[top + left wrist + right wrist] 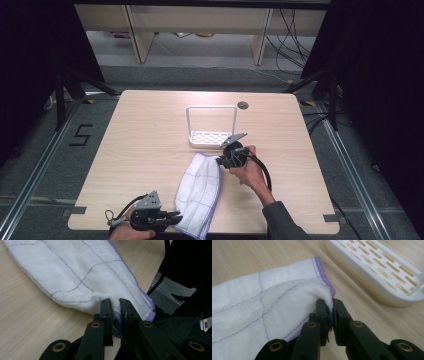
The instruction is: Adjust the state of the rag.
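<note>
table (140, 150): light wood, carries everything
cloth (200, 192): white, purple-edged quilted dishcloth, folded, near front edge
rack (212, 135): white stand, just beyond cloth
left gripper (115, 305): jaws pinching cloth's near corner
right gripper (331, 305): jaws pinching far corner, beside rack

White quilted cloth (200, 187) with a grid of thin purple stitching and a purple-bound hem (322, 270). Pale wood-grain desk (140, 150), light beige, with a dark round grommet (243, 105). White plastic rack (211, 135), its slotted base showing yellowish through the openings. Left tool (116, 315) and right tool (330, 315): matte black jaws with brass-coloured pivot rivets. Floor (45, 165): grey, marked with a black "5" (81, 135).
</note>
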